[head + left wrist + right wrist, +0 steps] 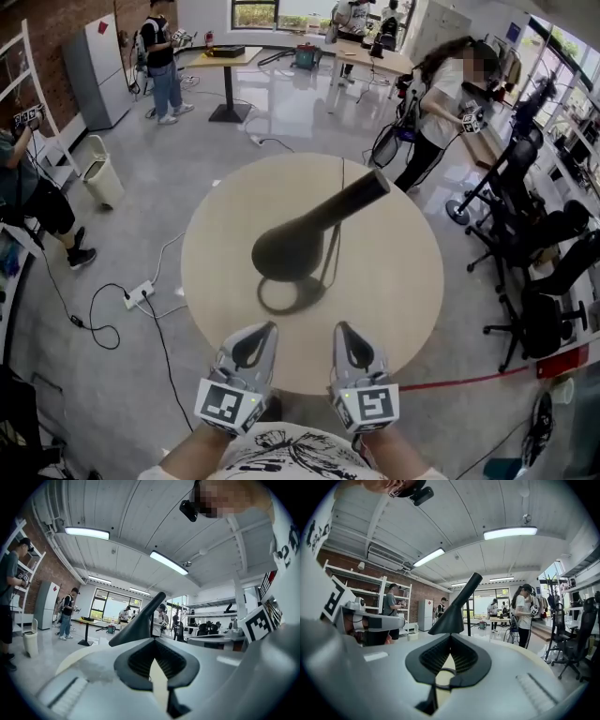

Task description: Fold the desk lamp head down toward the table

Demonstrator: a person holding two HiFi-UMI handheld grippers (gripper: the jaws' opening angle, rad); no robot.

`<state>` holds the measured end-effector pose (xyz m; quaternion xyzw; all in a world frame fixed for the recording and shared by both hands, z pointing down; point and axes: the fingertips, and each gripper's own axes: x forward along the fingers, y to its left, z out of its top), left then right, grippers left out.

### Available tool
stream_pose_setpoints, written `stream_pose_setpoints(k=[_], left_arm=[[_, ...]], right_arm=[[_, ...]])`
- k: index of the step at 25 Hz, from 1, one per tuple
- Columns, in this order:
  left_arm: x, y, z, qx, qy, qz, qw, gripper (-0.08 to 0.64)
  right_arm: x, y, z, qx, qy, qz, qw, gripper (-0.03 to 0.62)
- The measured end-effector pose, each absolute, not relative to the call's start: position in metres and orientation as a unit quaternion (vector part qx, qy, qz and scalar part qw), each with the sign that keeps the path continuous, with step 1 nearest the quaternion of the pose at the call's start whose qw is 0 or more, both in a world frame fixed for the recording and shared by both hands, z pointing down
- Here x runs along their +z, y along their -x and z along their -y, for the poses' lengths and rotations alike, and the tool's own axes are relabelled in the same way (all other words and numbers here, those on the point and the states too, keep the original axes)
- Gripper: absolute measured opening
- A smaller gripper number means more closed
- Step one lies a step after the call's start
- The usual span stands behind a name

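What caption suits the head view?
A black desk lamp, head raised, on a round beige table; grey left gripper and right gripper shut, empty, at its near edge.

Lamp head [314, 230]: matt black, smooth, plastic-looking shell.
Counter [394, 281]: pale beige top, smooth, faint sheen.
Left gripper [262, 334], right gripper [345, 332]: light grey moulded plastic, smooth, satin.
Fingers [140, 660]: black ribbed inner pads, matt, rubbery-looking.
Floor [291, 112]: grey, polished, glossy with window reflections.
Brick wall [56, 28]: red, rough, dull.

The left tongs' [154, 640] grey body hides the lower stem and base of the desk lamp [140, 623].
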<state>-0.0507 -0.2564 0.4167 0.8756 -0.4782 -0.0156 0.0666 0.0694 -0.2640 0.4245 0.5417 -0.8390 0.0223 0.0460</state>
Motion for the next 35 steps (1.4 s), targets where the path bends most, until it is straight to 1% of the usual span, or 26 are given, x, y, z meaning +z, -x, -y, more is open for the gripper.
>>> stream_pose_setpoints(k=[12, 19, 26, 35], left_arm=[[0.435, 0.018, 0.140, -0.020, -0.853, 0.515, 0.084, 0.005], [0.427, 0.018, 0.089, -0.027, -0.847, 0.527, 0.071, 0.005], [0.423, 0.026, 0.053, -0.046, -0.843, 0.530, 0.084, 0.005], [0.409, 0.048, 0.006, -0.044, -0.859, 0.506, 0.059, 0.005]], right_arm=[[0.437, -0.101, 0.159, 0.028, -0.503, 0.862, 0.046, 0.009], [0.440, -0.103, 0.108, 0.032, -0.492, 0.869, 0.047, 0.009], [0.431, -0.101, 0.069, 0.022, -0.498, 0.866, 0.043, 0.008], [0.424, -0.076, 0.020, 0.023, -0.522, 0.852, 0.034, 0.008]])
